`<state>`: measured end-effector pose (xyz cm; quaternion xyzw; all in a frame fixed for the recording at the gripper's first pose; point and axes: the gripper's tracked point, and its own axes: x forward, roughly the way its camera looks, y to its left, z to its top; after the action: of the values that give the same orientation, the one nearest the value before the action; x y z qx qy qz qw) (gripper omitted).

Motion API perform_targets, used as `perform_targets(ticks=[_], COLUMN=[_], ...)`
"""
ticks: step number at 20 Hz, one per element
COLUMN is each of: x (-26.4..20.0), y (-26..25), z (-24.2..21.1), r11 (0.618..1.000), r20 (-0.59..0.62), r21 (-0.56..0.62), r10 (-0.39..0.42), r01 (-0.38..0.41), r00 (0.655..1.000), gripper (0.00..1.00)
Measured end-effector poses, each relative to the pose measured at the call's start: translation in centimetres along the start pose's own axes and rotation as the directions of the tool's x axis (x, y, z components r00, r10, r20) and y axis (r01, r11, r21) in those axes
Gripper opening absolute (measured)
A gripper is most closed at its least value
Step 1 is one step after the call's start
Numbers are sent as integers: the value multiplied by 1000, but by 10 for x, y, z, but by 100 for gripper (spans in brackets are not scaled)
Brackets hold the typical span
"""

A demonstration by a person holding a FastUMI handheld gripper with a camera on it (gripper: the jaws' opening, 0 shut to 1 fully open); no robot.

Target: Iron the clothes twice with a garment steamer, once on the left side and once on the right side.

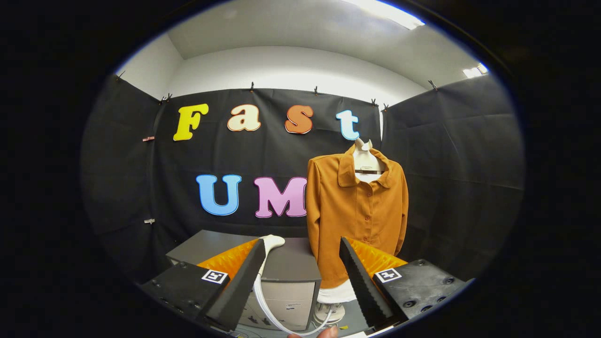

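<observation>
The opening step is judged to be in hand: the garment steamer (272,242) has not yet been picked up, and no pass on either side of the orange shirt (357,211) has begun. The steamer's white head is seen lying on top of a grey cabinet (288,277), just ahead of the left finger, with its white hose (263,300) looped down the cabinet's front. The shirt is hung on a mannequin stand (331,312) just beside the cabinet, beyond the right finger. The claw (300,281) is held wide apart, and nothing is gripped or touched by it. For the next move, the claw would need to be brought down and leftward over the steamer's handle and then closed on it.
</observation>
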<state>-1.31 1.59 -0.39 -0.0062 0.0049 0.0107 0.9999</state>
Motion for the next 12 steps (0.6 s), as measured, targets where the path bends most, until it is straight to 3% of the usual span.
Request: perform_targets(ticks=[7,12], x=[10,52], y=[20,60], z=[-4,-30], r11=[999,996], r20=[-10,-103], r21=[18,13], r10=[34,85], r01=[-34,-84], r00=[999,991], gripper=[98,98])
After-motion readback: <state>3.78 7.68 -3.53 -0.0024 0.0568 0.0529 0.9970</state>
